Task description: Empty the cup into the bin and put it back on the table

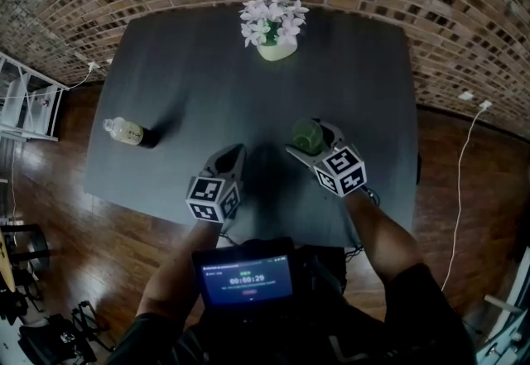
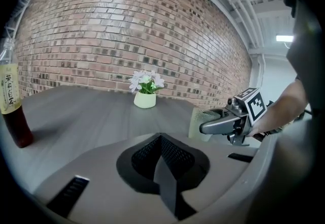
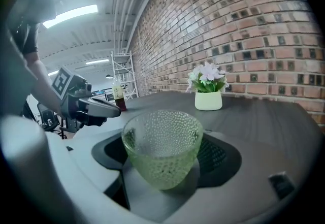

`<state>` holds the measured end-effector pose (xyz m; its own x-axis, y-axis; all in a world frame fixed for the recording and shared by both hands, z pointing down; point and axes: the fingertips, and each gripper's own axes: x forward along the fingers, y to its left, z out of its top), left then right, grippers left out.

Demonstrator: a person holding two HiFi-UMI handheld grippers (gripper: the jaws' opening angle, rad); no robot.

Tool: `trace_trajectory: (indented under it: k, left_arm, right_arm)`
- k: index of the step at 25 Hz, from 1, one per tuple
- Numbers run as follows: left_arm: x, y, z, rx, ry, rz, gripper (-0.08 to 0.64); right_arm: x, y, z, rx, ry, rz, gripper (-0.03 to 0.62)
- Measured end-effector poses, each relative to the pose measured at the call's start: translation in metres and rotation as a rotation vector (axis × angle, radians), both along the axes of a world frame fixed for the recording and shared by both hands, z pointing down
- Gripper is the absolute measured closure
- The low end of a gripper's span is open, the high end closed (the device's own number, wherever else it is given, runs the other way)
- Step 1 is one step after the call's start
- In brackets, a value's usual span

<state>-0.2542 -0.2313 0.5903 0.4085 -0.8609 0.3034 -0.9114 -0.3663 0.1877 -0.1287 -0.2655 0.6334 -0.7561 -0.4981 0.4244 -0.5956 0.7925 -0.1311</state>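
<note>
A green, pebbled glass cup (image 3: 162,144) stands upright between the jaws of my right gripper (image 3: 162,180), which is shut on its sides; the cup looks empty. In the head view the cup (image 1: 306,133) and right gripper (image 1: 313,143) are over the near right part of the dark table (image 1: 207,74). The left gripper view shows the cup (image 2: 198,122) low at the table surface; I cannot tell whether it touches. My left gripper (image 1: 234,153) hovers at the near middle, jaws (image 2: 161,141) shut on nothing. No bin is in view.
A bottle of amber drink (image 1: 126,132) stands at the table's left edge. A pale pot of white flowers (image 1: 273,24) sits at the far middle. Behind is a brick wall; a white shelf (image 1: 25,98) stands left, and cables lie on the wooden floor.
</note>
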Motion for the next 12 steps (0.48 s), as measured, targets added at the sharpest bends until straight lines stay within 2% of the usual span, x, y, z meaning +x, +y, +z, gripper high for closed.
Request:
trace_trajectory:
  k: [12]
  left_arm:
    - [0.000,-0.004,0.001,0.007,0.022,0.011,0.557]
  right_arm:
    - [-0.006,-0.001,0.013,-0.008,-0.020,0.022,0.196]
